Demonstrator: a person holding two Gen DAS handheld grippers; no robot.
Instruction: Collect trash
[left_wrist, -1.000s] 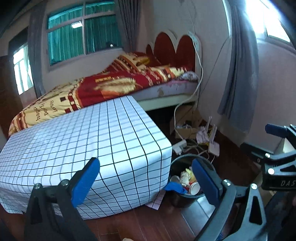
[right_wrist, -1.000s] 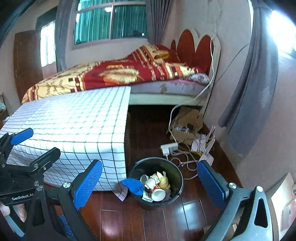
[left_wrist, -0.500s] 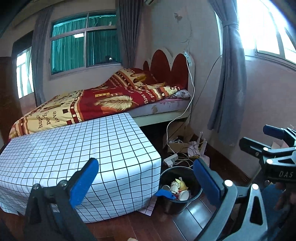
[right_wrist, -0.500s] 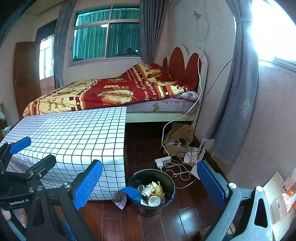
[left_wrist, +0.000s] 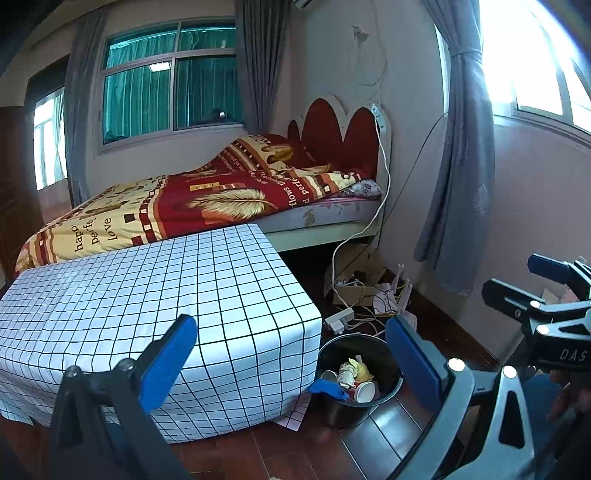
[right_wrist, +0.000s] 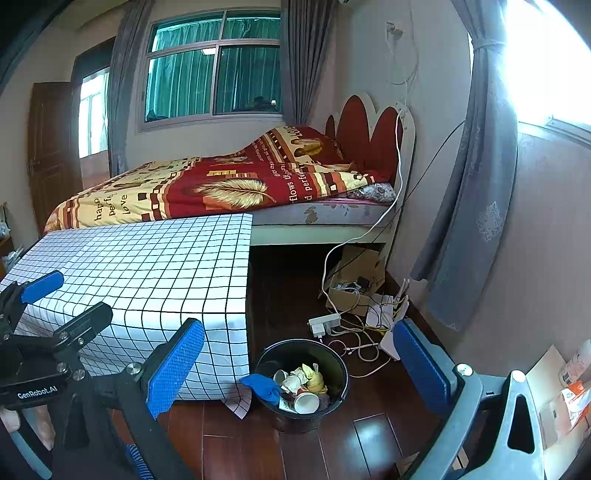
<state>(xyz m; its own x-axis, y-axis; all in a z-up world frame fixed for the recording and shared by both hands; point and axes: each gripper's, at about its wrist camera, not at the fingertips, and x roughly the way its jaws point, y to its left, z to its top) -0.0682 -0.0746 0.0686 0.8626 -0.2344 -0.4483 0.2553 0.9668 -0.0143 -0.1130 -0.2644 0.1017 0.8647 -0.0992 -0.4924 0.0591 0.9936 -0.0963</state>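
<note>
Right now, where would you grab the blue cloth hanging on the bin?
Probably the bunched fold of the blue cloth draped over the bin rim, on the table side. Come from above: it humps up there, clear of the cups, so open fingers could straddle it.

A black trash bin (right_wrist: 334, 400) stands upright on the floor, holding paper cups (right_wrist: 306, 402) and crumpled wrappers (right_wrist: 295, 380).

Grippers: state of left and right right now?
Left gripper: open, holding nothing.
Right gripper: open, holding nothing.
</note>
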